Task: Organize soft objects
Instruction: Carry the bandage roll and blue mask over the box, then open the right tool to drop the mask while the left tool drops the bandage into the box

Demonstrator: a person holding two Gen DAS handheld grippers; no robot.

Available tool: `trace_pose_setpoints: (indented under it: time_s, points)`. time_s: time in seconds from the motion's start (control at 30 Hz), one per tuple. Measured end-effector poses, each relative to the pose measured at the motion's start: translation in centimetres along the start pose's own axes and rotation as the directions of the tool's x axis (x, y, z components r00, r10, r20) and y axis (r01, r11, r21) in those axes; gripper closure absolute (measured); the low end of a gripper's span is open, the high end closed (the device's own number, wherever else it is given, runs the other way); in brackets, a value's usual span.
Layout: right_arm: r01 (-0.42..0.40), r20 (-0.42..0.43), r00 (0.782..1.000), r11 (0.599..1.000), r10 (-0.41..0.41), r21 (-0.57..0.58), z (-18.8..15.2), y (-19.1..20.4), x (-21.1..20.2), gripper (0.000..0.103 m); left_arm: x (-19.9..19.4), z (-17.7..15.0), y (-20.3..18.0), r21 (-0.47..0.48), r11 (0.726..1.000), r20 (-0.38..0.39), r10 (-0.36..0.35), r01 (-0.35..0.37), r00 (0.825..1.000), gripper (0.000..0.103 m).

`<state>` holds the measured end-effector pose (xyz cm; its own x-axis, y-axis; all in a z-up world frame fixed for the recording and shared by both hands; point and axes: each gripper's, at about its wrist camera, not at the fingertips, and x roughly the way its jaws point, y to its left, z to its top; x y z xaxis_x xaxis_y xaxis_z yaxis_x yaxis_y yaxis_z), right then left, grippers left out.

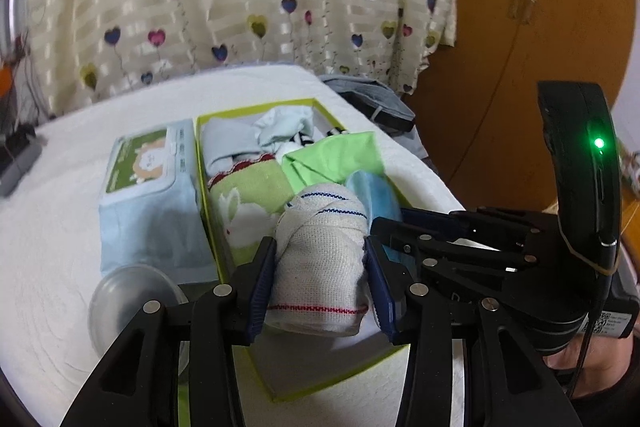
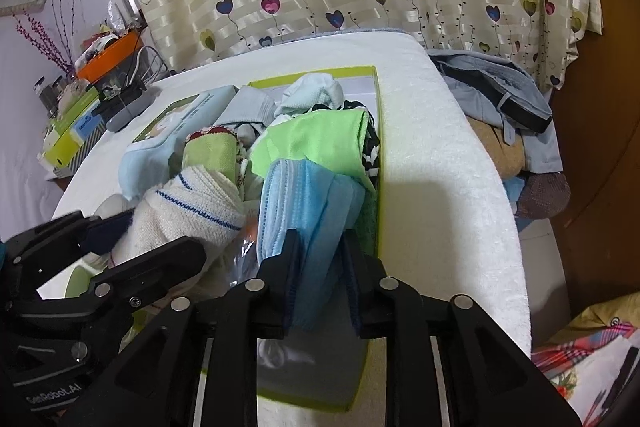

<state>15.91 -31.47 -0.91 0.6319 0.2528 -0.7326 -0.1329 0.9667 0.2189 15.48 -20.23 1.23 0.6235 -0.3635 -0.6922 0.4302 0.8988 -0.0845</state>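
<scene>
Your left gripper (image 1: 320, 259) is clamped on the rolled white cloth (image 1: 324, 247), both pads pressed into its sides, holding it over the near end of the green-rimmed box (image 1: 320, 383). Your right gripper (image 2: 320, 259) stands at its three o'clock with the folded blue cloth (image 2: 304, 195) between its jaws; whether the pads press on it I cannot tell. At twelve o'clock from the roll, the box holds the green rabbit towel (image 1: 248, 203) and the lime cloth (image 1: 336, 155). The wipes pack (image 1: 148, 187) lies beside the box at ten o'clock.
</scene>
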Motion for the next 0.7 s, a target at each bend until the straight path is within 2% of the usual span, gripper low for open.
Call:
trace_pose_setpoints:
  time_s: [0.1, 0.2, 0.7]
  points:
    - [0.024, 0.018, 1.0, 1.0, -0.024, -0.01, -0.4, 0.1, -1.0, 0.067, -0.5, -0.2, -0.3, 0.007, 1.0, 0.005, -0.018, 0.018, 1.0, 0.061]
    - [0.028, 0.035, 0.999, 1.0, -0.027, -0.012, -0.6, 0.3, -1.9, 0.061, -0.8, -0.3, -0.2, 0.007, 0.999, 0.007, -0.035, 0.035, 0.999, 0.061]
    - [0.059, 0.088, 0.995, 0.997, -0.055, -0.049, -1.5, 2.3, -5.5, 0.061, -4.1, -0.8, -0.2, -0.006, 0.999, 0.071, -0.037, 0.037, 0.997, 0.059]
